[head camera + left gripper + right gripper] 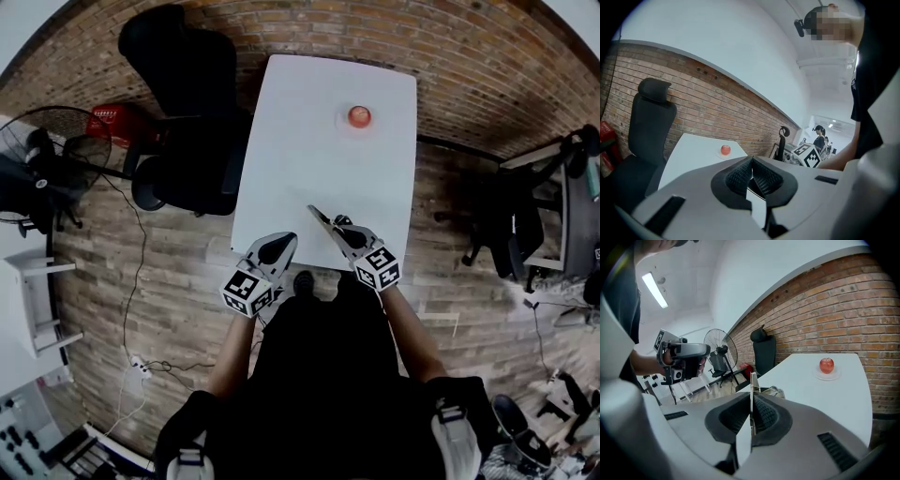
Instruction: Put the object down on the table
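A long white table [300, 150] runs away from me. At its far end a red apple [359, 115] sits on a small white plate [359, 129]. My right gripper [339, 228] hovers over the table's near edge, shut on a thin metal tool [321, 217] whose blade points forward and left. In the right gripper view the tool [753, 380] stands edge-on between the pads of the right gripper [752, 397], with the apple [827, 365] far ahead. My left gripper [278, 247] hangs at the near left corner, shut and holding nothing; in the left gripper view its pads [761, 176] meet.
A black office chair [183, 112] stands against the table's left side. A floor fan [56, 141] and a red box [117, 122] are further left. More chairs and desks [511, 230] crowd the right. A cable [136, 281] lies on the brick floor.
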Demonstrator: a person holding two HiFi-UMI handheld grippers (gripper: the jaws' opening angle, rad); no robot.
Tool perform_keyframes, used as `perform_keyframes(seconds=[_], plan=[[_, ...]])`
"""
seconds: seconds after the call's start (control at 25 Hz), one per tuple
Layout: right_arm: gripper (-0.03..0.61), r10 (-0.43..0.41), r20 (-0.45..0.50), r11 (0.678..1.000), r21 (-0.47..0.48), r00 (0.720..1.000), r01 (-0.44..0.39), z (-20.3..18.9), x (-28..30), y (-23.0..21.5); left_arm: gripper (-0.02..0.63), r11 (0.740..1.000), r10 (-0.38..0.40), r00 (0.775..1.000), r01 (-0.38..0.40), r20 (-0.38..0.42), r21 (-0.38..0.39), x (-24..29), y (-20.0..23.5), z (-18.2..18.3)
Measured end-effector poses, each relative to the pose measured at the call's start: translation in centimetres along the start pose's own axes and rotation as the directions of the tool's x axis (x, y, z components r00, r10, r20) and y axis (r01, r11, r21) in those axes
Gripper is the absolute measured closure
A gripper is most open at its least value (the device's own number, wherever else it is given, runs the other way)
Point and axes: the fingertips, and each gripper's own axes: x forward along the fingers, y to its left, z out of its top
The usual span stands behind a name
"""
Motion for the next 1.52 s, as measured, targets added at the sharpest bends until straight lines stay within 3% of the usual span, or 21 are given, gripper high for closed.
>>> perform_keyframes(seconds=[0.36,0.84,1.52], plan=[[0.580,0.005,-0.059,1.000,-0.002,0.998,-0.005,-1.2,2.1,-2.5,0.594,0.999,0.043,0.999,-0.043,-0.010,-0.011,0.6,1.2,0.4],[0.580,0.003,-0.142,0.999,0.032,0.990,0.002,-3.2,3.9,-7.0,0.594,0.999,0.032,0.999,-0.032,-0.016,-0.004,3.8,1.1,1.1],[0.580,0.005,-0.301,1.000,0.029,0.954,0.003,-6.8,6.4,-10.9,0.594,0.996,0.069,0.997,-0.070,-0.018,-0.059,4.5,2.3,-0.2]])
